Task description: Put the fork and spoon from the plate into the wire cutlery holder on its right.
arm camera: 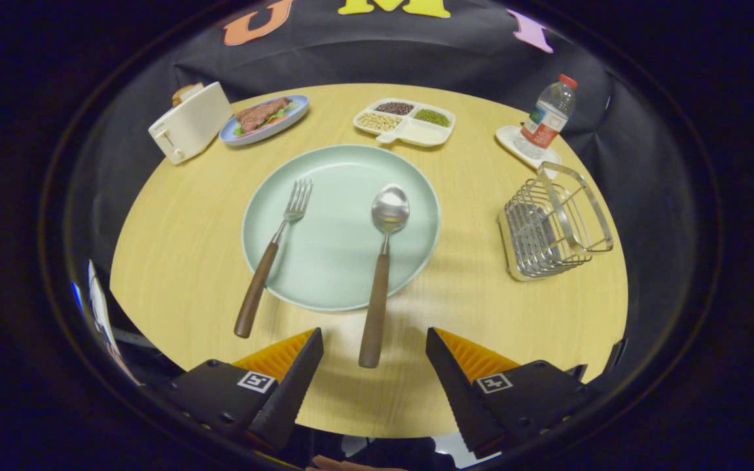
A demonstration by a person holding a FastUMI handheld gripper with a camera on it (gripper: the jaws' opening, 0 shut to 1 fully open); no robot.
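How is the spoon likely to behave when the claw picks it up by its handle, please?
The spoon looks rigid. Its polished metal bowl may make it head-heavy, so it could tilt. The smooth, narrow wooden handle, lying between the open claw's fingers, might slip.

The plate point(344, 261) is pale mint green on a light wood-grain bench point(180, 261). Fork point(273, 254) and spoon point(382, 271) are silver with dark brown handles. The holder point(550, 226) is bare silver wire; the far-left toaster point(188, 123) is cream.

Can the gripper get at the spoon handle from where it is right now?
Probably yes. The gripper is open, and the spoon has its handle end lying on the table in line with the gap between the fingers, with nothing in between.
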